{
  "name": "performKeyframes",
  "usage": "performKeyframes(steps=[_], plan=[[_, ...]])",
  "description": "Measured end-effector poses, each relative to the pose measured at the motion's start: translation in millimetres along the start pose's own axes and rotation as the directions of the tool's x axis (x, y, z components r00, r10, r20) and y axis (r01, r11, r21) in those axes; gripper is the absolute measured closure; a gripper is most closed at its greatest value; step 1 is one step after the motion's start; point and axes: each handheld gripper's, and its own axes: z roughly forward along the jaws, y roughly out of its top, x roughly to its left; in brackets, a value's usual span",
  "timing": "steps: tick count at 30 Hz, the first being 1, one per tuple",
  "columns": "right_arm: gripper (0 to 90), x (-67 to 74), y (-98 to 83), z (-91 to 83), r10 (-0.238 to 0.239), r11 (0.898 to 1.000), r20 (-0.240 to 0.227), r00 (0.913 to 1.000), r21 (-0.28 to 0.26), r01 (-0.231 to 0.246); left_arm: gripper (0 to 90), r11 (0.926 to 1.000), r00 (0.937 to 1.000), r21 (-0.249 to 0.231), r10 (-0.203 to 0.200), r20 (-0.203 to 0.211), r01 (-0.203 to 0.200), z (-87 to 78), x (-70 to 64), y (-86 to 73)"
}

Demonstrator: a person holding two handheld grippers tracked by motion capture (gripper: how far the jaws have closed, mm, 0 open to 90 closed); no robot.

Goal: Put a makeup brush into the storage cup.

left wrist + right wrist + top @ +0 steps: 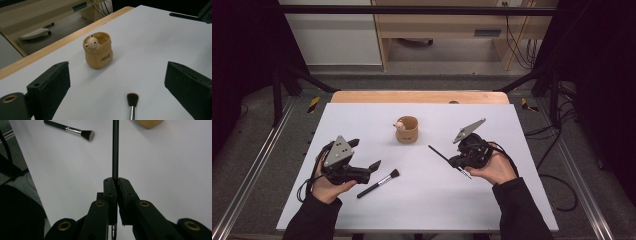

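Clamping a thin black brush (pixel 115 150) by its handle, the right gripper (pixel 116 185) has its jaws pressed together on the stem, which runs straight out ahead between them while a short silvery end pokes out behind; in the high view this thin brush (pixel 443 155) slants across the gripper (pixel 455 161), its dark tip off toward the middle of the white table (pixel 522 200) and its pale end toward the person's right hand (pixel 495 167); ahead of these jaws and off to one side lies a makeup brush (pixel 71 130) with a black handle, silver ferrule and dark bristles, flat on the table and apart from everything; the left gripper (pixel 117 85) stands with its jaws spread wide and nothing between them; the makeup brush's bristle head (pixel 132 99) lies on the table in the gap between those jaws, nearer the right one, touching neither; farther ahead, roughly centred between the jaws, stands a tan bear-faced cup (pixel 98 50), upright, with a small bear head at its rim and lettering on its side; in the high view the cup (pixel 406 129) sits between the two grippers and beyond them, and the left gripper (pixel 364 161) rests in the person's left hand (pixel 328 187).
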Motion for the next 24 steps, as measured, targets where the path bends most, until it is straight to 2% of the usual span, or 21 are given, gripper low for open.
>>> performKeyframes(steps=[5, 6, 11, 19, 24], plan=[[85.9, 2.4, 2.4, 2.3, -0.014, 1.000, -0.020, 0.9997, 0.009, 0.014, 5.7, 0.9984, 0.9986, 0.023, 0.051, 0.013, -0.051, 4.7, -11.4, 6.1], [85.9, 2.9, 2.9, 2.7, -0.018, 1.000, -0.024, 0.9996, 0.009, 0.018, 5.7, 0.9969, 0.9972, 0.024, 0.074, 0.010, -0.074, 5.6, -12.8, 7.6], [85.9, 7.1, 6.0, 3.8, -0.032, 0.999, -0.038, 0.9988, 0.013, 0.032, 5.7, 0.9935, 0.9939, 0.042, 0.104, 0.035, -0.106, 10.4, -25.6, 12.8], [85.9, 12.6, 9.3, 6.9, -0.066, 0.997, -0.069, 0.9954, 0.032, 0.068, 5.9, 0.9815, 0.9827, 0.066, 0.176, 0.057, -0.180, 17.6, -43.0, 20.1], [85.9, 14.7, 10.2, 9.3, -0.076, 0.996, -0.085, 0.9934, 0.044, 0.080, 6.0, 0.9694, 0.9723, 0.088, 0.224, 0.067, -0.229, 20.9, -50.1, 24.1]])
